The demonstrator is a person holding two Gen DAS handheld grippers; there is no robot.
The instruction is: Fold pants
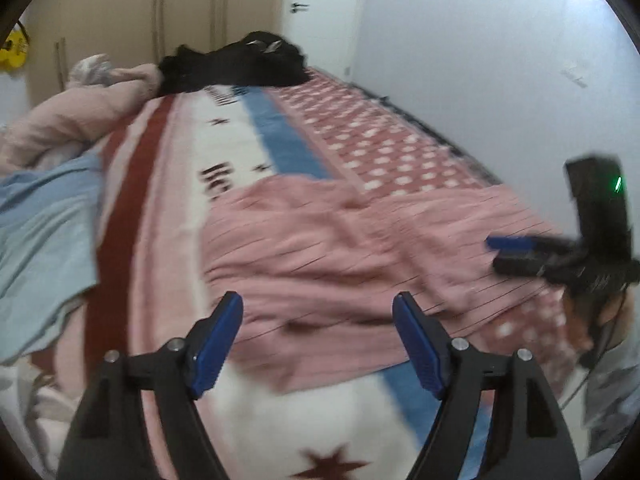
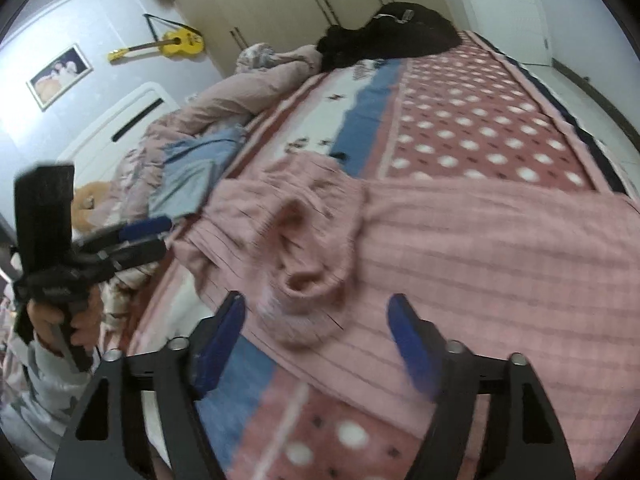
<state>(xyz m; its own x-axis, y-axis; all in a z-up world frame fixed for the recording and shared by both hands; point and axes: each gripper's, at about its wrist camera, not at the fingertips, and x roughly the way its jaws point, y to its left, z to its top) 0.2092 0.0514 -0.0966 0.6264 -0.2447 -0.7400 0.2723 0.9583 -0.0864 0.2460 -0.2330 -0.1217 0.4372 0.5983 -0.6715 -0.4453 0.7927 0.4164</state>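
Left gripper (image 1: 318,312) is hovering above the bed with its jaws spread wide, nothing between the blue pads (image 1: 218,344). The pink pants (image 1: 360,240) are lying rumpled on the patterned blanket (image 1: 360,128) just ahead of and below its fingertips, reaching off toward its right. Right gripper (image 2: 316,312) is likewise hanging with jaws wide and gripping nothing; the pants are spreading directly under and ahead of it, with the open waistband (image 2: 304,248) bunched just beyond its left finger and the legs running off to its right.

In the left wrist view the right gripper is showing far right, over the pants' edge; motion blur is heavy, contact with cloth cannot be told. A light blue garment (image 1: 44,232) is sitting well to the left of the left gripper. A black heap of clothing (image 2: 392,40) is lying far ahead at the end of the bed. A yellow guitar (image 2: 176,44) is hanging on the wall, far forward-left of the right gripper.
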